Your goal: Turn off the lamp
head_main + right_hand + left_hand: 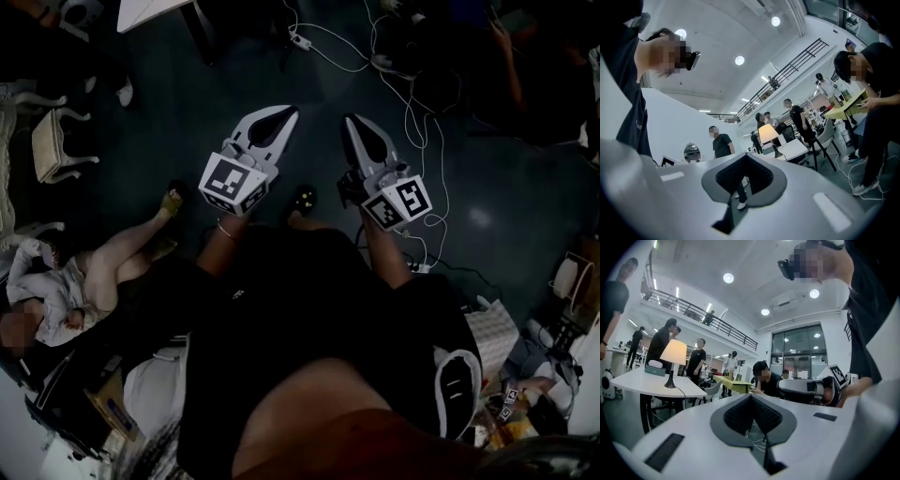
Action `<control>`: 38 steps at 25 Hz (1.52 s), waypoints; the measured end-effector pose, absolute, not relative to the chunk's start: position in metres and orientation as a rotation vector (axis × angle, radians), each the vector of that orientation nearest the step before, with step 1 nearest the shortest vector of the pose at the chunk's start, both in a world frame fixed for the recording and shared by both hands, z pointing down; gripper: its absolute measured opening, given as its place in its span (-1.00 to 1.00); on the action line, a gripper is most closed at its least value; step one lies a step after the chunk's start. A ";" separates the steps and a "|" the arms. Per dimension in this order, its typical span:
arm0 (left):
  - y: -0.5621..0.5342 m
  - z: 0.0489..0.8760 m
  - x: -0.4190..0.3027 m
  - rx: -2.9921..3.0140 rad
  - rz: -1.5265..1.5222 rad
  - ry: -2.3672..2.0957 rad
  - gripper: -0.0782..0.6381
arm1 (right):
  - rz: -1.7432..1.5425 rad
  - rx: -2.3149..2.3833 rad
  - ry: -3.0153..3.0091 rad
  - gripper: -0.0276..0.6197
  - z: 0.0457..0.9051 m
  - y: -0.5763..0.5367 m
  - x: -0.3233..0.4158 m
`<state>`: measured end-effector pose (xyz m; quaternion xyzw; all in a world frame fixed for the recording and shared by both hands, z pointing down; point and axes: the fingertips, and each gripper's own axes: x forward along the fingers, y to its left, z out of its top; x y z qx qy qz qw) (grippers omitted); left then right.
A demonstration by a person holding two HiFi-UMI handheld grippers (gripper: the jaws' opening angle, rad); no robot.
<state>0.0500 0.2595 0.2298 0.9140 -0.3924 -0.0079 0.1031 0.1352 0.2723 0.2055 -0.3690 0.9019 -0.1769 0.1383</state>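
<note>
The lamp (673,353) stands lit on a white table (633,380) far off to the left in the left gripper view, with a cream shade and a dark stem. In the right gripper view the same lamp (768,132) glows on that table (796,149), well ahead and a little to the right. In the head view I hold both grippers level in front of me over the dark floor. The left gripper (284,114) (751,397) has its jaws together with nothing between them. So does the right gripper (352,122) (746,155). Both are far from the lamp.
Several people stand around the lamp table, and one (763,377) sits at a yellow table. A teal box (655,369) lies beside the lamp. White cables (412,103) trail over the floor ahead. A white chair (52,141) and a person on the floor (89,272) are at my left.
</note>
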 end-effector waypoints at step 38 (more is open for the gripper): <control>0.190 0.226 0.025 2.653 0.005 -1.325 -0.76 | -0.488 -0.940 2.673 -0.91 0.205 0.198 0.119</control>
